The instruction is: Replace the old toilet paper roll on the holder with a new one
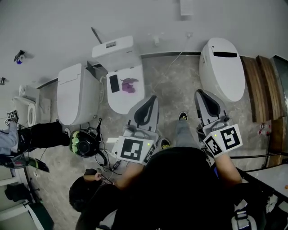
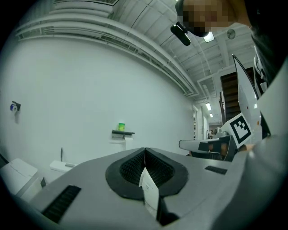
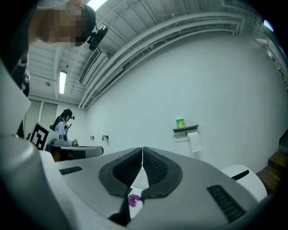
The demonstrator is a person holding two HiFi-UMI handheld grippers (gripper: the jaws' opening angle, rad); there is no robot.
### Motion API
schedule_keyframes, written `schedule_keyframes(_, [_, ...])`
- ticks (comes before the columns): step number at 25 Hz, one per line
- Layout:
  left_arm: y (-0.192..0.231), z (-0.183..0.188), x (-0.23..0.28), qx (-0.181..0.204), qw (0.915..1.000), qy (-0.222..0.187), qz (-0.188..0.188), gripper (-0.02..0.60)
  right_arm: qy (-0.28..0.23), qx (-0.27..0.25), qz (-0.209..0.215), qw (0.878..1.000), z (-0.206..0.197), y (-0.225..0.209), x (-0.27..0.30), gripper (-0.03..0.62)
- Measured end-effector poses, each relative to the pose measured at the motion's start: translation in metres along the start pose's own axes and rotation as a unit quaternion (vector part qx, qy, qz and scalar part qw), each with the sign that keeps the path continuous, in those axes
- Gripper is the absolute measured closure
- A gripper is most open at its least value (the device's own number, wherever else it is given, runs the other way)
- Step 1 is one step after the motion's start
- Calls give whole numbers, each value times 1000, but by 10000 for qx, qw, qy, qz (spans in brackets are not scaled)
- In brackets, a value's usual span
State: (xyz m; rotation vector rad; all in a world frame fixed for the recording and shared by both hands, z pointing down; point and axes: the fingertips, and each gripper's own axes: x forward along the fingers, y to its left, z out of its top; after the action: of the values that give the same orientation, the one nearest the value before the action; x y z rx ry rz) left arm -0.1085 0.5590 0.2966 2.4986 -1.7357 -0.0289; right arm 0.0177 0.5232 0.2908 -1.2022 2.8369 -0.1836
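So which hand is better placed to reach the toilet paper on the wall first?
Probably the right. In the head view the hanging paper sits nearer the line of the right tongs than the left tongs. Both are shut and far from the wall, so the difference is small.

No lettering can be read; the square marker (image 1: 136,149) on the left tool (image 1: 154,98) shows only a pattern.

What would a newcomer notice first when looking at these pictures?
Probably the white toilets standing in a row, one carrying a purple object. Then the left claw and right claw, both shut and held forward, and the wall-mounted paper holder with a green item on top.
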Motion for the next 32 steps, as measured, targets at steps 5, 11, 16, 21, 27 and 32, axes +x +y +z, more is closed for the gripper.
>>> schedule_keyframes(5, [7, -8, 46, 70, 9999, 107, -7, 558, 13, -123, 19, 9999, -3, -36, 25, 574])
schedule_keyframes(11, [9, -7, 110, 166, 9995, 241, -127, 558, 48, 155, -100, 9998, 2, -94, 58, 574])
schedule_keyframes(16, [8, -2, 161, 173, 9993, 289, -133, 558, 108, 111, -93, 9998, 11, -137, 82, 574])
schedule_keyframes(21, [9, -1, 200, 213, 9991, 361, -51, 558, 97, 31, -49, 9999, 19, -179, 101, 574])
schedule_keyframes(27, [5, -5, 239, 276, 9985, 473, 82, 558, 166, -57, 32, 9998, 16, -218, 114, 574])
schedule_keyframes(32, [-1, -5, 271, 387, 9982, 434, 156, 558, 161, -97, 124, 9997, 18, -254, 120, 574])
